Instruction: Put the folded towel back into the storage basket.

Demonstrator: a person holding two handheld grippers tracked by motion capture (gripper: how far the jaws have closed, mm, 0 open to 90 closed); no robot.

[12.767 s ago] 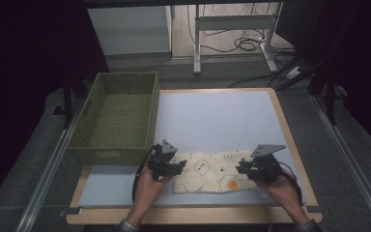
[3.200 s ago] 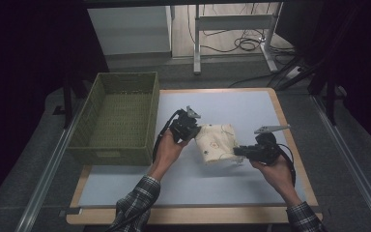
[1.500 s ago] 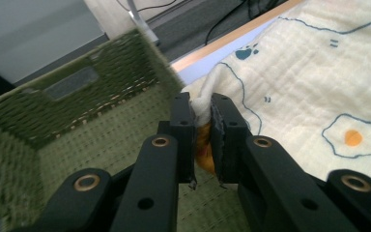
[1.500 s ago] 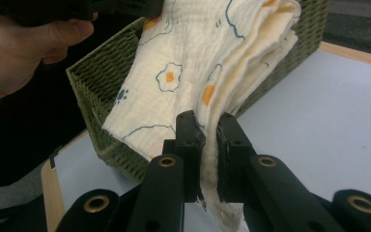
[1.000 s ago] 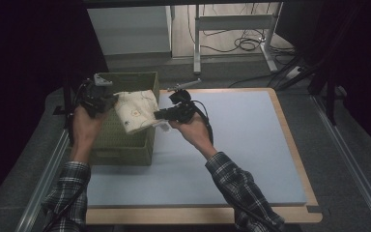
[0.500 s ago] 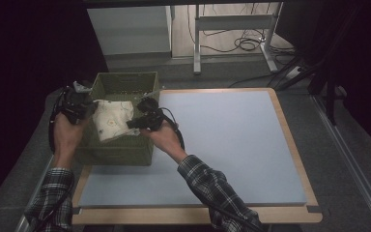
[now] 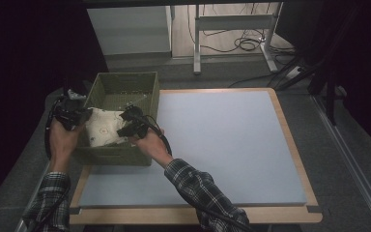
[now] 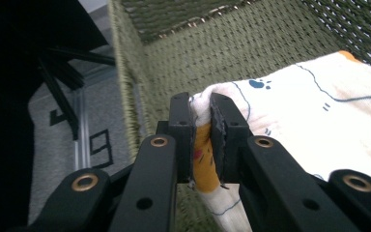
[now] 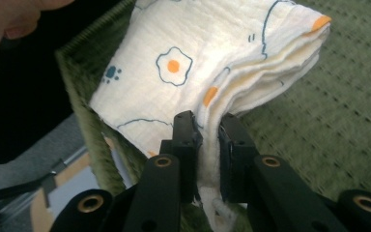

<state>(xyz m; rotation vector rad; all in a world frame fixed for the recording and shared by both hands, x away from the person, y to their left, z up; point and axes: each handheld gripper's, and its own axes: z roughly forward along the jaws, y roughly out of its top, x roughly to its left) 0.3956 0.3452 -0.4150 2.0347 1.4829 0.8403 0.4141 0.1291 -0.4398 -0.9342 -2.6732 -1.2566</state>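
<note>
The folded cloth [image 7: 102, 129] hangs between the two tools, inside the green basket [image 7: 125, 87], in the half of the basket nearest the person. The left tool [image 7: 79, 115] sits at the basket's left wall, holding the cloth's left end; the right tool [image 7: 125, 129] is over the basket's near right part, holding the opposite end. In the left gripper view the left tool [image 8: 202, 126] has its jaws drawn narrow, pressing a bunched edge of the cloth [image 8: 314, 121] between the pads, with the woven basket wall [image 8: 174, 63] just behind it. In the right gripper view the right tool [image 9: 208, 145] clamps the cloth [image 9: 183, 63] where several folded layers come together (its jaws have just eased apart a little, yet the fabric sits squeezed between them), and the basket's floor [image 9: 328, 121] lies beneath.

The cloth is cream-white and crinkly, folded into a thick pad of several layers. Its print shows fried eggs with orange yolks, small blue paw marks, thin blue outlines and orange patches. Its left corner rises above the basket's rim near the left tool, and the middle sags lower into the basket. The basket stands at the left edge of the pale blue counter [image 7: 222, 145], with its left side jutting out beyond the counter's edge.
</note>
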